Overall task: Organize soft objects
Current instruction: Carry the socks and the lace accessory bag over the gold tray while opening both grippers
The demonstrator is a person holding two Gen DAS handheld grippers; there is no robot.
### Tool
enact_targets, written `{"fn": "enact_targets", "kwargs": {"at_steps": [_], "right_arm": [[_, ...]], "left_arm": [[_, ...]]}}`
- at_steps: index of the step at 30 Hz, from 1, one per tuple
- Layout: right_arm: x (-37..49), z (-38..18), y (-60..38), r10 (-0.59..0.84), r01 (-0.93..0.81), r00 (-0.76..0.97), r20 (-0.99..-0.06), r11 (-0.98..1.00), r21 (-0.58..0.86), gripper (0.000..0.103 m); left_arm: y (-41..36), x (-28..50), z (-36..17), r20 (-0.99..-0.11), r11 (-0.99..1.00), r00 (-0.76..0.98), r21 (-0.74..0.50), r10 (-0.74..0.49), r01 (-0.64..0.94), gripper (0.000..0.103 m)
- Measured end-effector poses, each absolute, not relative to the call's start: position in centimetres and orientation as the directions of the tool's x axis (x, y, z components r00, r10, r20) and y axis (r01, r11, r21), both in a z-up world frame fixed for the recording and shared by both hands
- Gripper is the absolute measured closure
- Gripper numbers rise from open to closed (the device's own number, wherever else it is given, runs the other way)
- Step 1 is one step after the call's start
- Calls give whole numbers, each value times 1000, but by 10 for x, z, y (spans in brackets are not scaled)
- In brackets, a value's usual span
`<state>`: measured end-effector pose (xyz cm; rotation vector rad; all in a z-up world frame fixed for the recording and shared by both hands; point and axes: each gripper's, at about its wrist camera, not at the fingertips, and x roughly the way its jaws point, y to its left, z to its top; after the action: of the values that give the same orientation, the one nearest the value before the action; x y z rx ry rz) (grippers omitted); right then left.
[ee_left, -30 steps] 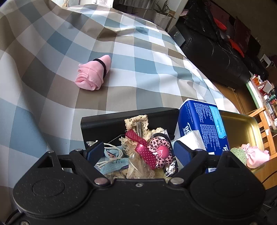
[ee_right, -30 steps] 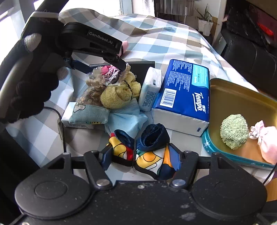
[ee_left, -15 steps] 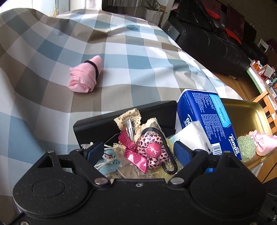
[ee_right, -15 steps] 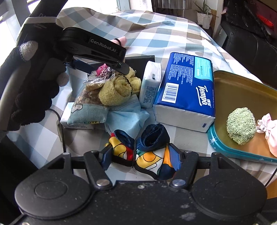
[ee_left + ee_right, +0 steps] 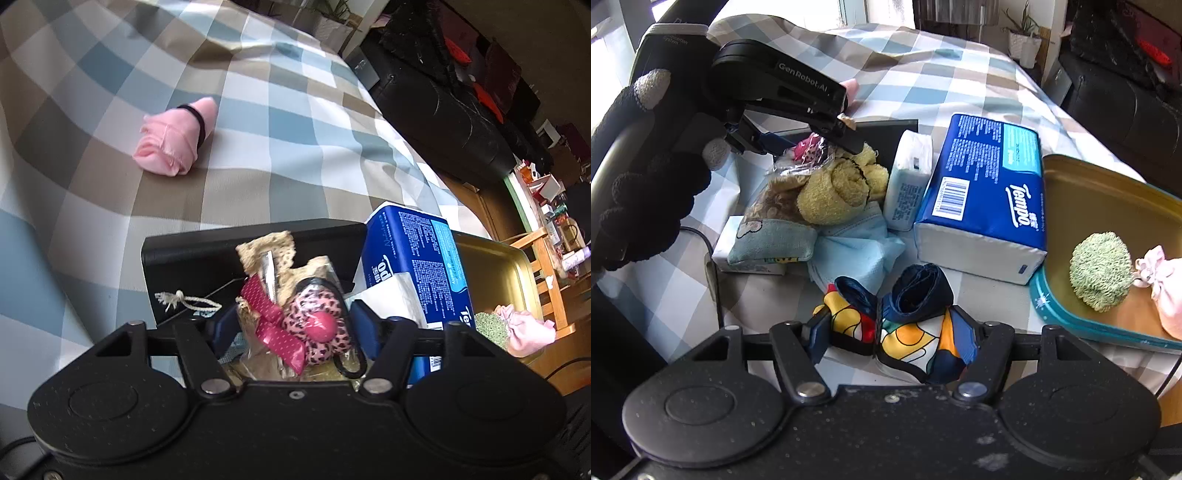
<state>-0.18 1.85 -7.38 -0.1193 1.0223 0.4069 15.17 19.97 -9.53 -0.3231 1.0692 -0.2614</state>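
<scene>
Across the checked tablecloth, a heap of soft goods near the front edge. At the right, a gold tray with a green fluffy ball and a pink pouch already inside. Just beside the tray, a blue tissue pack: bulky but probably light, squashy, slick in its wrapper; best taken across a short end. Further left on the pile, a rolled yellow towel: springy, grippy, apt to unroll unless pinched across the coil.

Between the jaws of the right gripper, pinched tight, a patterned cloth roll: thin, silky, nearly weightless, likely to slither loose if held by an edge, so better gripped across the fold, as now.

At the left gripper, jaws drawn in on a clear packet of hair clips, seemingly pinching it, though contact partly hidden by crinkled film. Light, slippery wrapper, hard clip inside; best held at the padded middle.

Well apart, far up the cloth, a pink roll bound by a black band: soft, kept together, easy to take across the band.
</scene>
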Motion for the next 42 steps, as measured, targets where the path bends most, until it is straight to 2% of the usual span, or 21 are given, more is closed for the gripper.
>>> {"fn": "enact_targets", "kwargs": {"at_steps": [7, 13, 20, 27, 35, 42], "right_arm": [[-8, -63, 11, 280, -372, 511, -813, 924, 84, 38], [-15, -45, 0, 309, -369, 571, -761, 924, 98, 38], [-11, -20, -23, 311, -313, 610, -729, 940, 139, 38], [14, 8, -74, 275, -185, 647, -711, 961, 204, 38], [56, 36, -144, 141, -50, 725, -674, 987, 153, 38], [97, 42, -192, 69, 26, 731, -678, 991, 130, 38]], "left_arm": [[199, 138, -76, -761, 935, 556, -343, -335, 92, 45], [190, 120, -59, -697, 958, 658, -242, -284, 156, 45], [167, 103, -56, -699, 972, 680, -112, -224, 204, 45], [147, 80, -49, -714, 970, 661, -124, -232, 207, 45], [111, 78, -23, -732, 974, 647, -114, -214, 194, 45], [68, 99, -1, -751, 964, 607, -164, -259, 209, 45]]}}
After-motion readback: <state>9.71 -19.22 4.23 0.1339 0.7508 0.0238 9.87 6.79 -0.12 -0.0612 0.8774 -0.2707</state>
